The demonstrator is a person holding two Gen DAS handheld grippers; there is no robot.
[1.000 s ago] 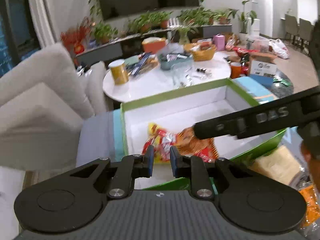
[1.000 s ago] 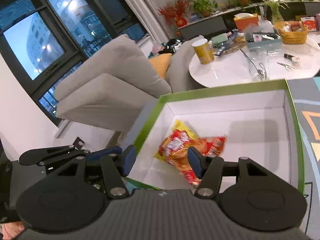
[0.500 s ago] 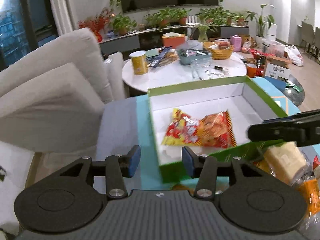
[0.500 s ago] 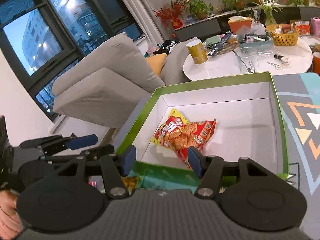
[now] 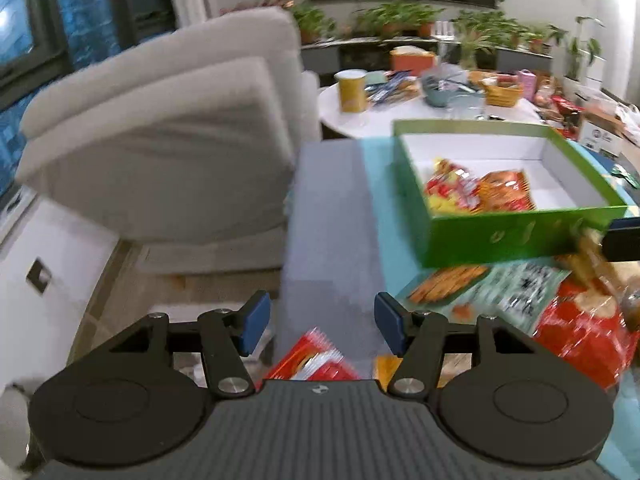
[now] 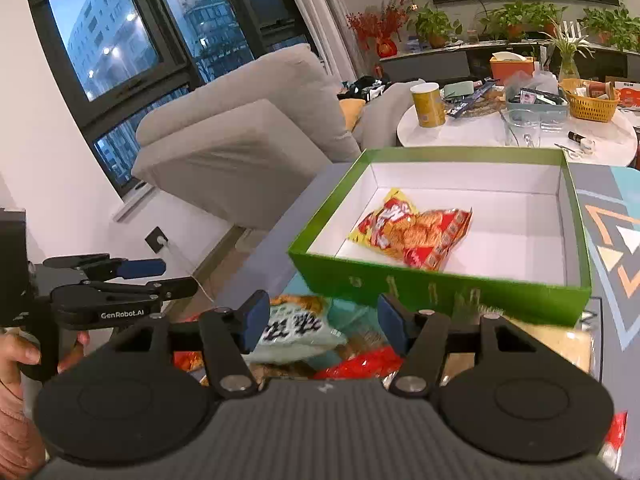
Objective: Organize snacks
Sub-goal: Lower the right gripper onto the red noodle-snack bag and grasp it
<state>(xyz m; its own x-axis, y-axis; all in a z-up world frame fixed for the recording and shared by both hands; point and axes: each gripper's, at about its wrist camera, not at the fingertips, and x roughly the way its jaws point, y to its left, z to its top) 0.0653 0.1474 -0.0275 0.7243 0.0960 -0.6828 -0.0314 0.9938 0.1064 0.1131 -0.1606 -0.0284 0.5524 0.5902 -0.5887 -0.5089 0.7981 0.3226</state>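
Note:
A green box [image 6: 440,284] with a white inside stands on the patterned mat, and one red-and-yellow snack packet [image 6: 416,232] lies in it. In front of the box lies a pile of snacks, with a pale packet with black characters [image 6: 296,328] and a red packet [image 6: 360,364] among them. My right gripper [image 6: 323,320] hovers open over this pile, nothing between its pads. My left gripper [image 5: 322,320], held by a hand [image 6: 24,352], is left of the box [image 5: 508,232]. Its jaws are opening and empty, above a red packet [image 5: 312,360].
A grey sofa [image 5: 160,140] stands to the left, beyond the table edge. Behind the box is a round white table [image 6: 480,136] with a yellow can [image 6: 428,104], an orange basket [image 6: 590,100] and other clutter. More snack packets [image 5: 580,340] lie at the right.
The left gripper's jaws have gone from nearly shut to wide apart, and it has drawn back from the box and swung left. The right gripper has pulled back from the box to above the pile.

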